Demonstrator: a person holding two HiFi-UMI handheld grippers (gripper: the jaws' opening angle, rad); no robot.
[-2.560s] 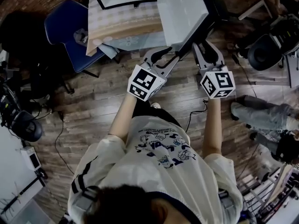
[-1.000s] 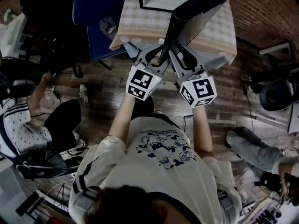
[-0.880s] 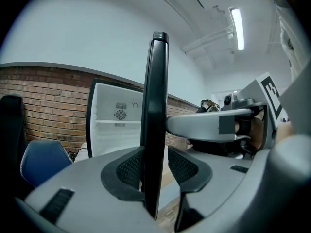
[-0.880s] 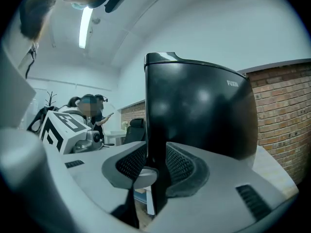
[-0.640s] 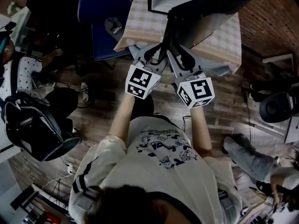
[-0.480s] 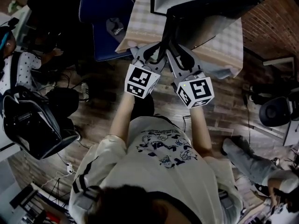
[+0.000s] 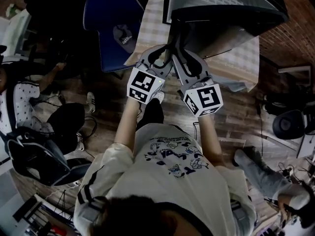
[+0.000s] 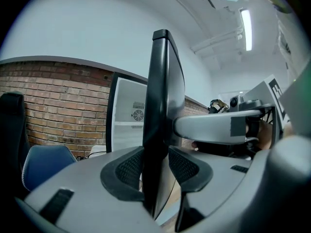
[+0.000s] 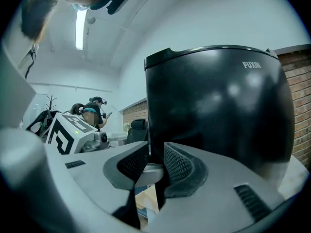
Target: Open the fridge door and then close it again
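Left gripper: jaws set either side of the free vertical edge of the fridge door, no gap visible between either ribbed pad and the door. The jaws have just been opening slightly, with the edge between them. Right gripper: jaws closed on the same edge, slightly to one side of the left, one pad on the outer black face and the other on the inner side. In the left gripper view one of its grey fingers crosses in from the right to meet the door. Marker cubes: left and right, side by side above the person's forearms, the two grippers converging on the door edge. Door: glossy black, white lettering near the top of its outer face, standing partly open. In the head view it is attached at the right, with its free edge at the left, where the grippers hold it. Fridge: small cabinet, dark frame, white interior with a round vent, visible to the left of the door edge in the left gripper view. Table: covered with a checked cloth, bearing the fridge. Blue chair: just beside the table, at its left in the head view. Brick wall: behind the fridge and chair. Wooden floor: cables lying across it. Seated person: at the left margin of the head view, well apart from the table. Ceiling light: long strip, lit.
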